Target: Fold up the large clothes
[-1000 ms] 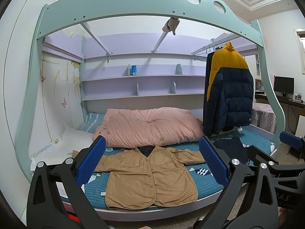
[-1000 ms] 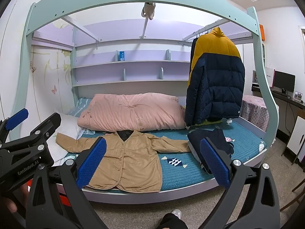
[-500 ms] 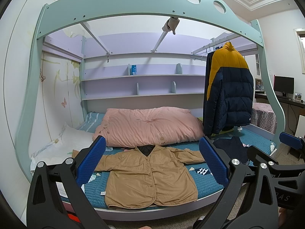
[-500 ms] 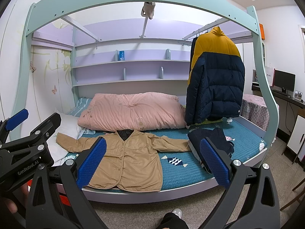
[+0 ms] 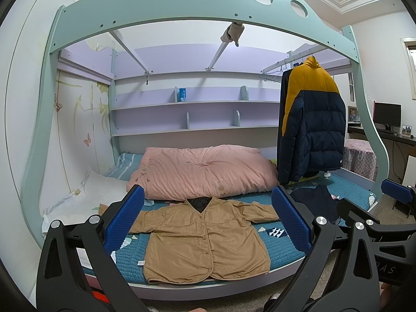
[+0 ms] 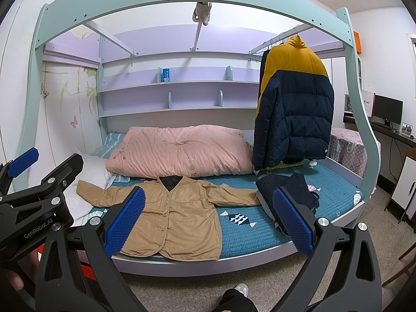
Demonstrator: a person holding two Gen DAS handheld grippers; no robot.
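Note:
A tan button-front jacket lies spread flat on the teal bed cover, collar toward the back and sleeves out to both sides. My left gripper is held in front of the bed, well short of the jacket, open with nothing between its blue pads. My right gripper is also open and empty, back from the bed's front edge. In the right wrist view the left gripper's body shows at the left edge. In the left wrist view the right gripper's body shows at the right.
A pink quilt lies behind the jacket, and a white pillow at the left. A navy and yellow puffer coat hangs at the right above a dark folded garment. The teal bed frame arches overhead. A person's shoe stands on the floor.

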